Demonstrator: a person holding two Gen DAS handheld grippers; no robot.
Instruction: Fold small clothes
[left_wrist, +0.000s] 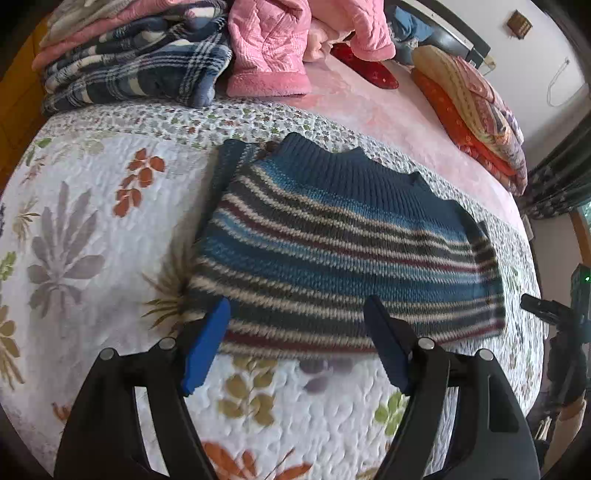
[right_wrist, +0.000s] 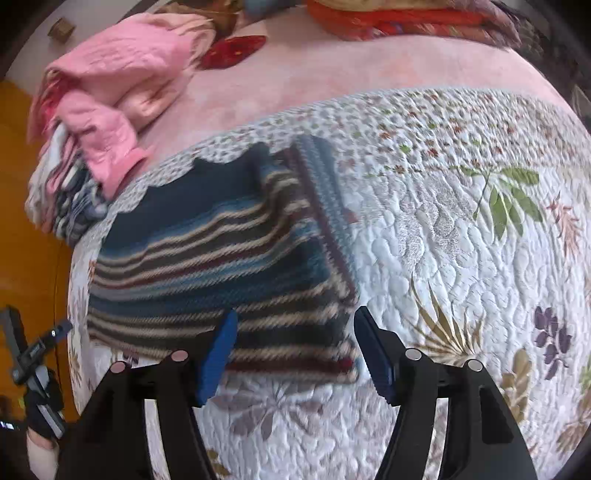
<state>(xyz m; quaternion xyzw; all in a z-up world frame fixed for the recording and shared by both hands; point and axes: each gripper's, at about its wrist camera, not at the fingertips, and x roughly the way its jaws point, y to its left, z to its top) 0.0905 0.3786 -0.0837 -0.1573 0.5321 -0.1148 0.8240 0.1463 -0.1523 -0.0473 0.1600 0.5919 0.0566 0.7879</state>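
Around the striped sweater (left_wrist: 343, 243) we see bare floral quilt (left_wrist: 92, 221) to its left, right and near side, free for passing. Beyond the sweater, a plaid blanket pile (left_wrist: 133, 70), pink jacket (left_wrist: 269, 48) and folded orange bedding (left_wrist: 469, 118) block the way.

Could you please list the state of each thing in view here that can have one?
Striped sweater: lying flat on the quilt, partly folded, sleeves tucked in.
Left gripper: open, empty, at the sweater's near hem.
Right gripper: open, empty, at the near hem.
Plaid blanket: folded, stacked.
Pink jacket: crumpled, unfolded.
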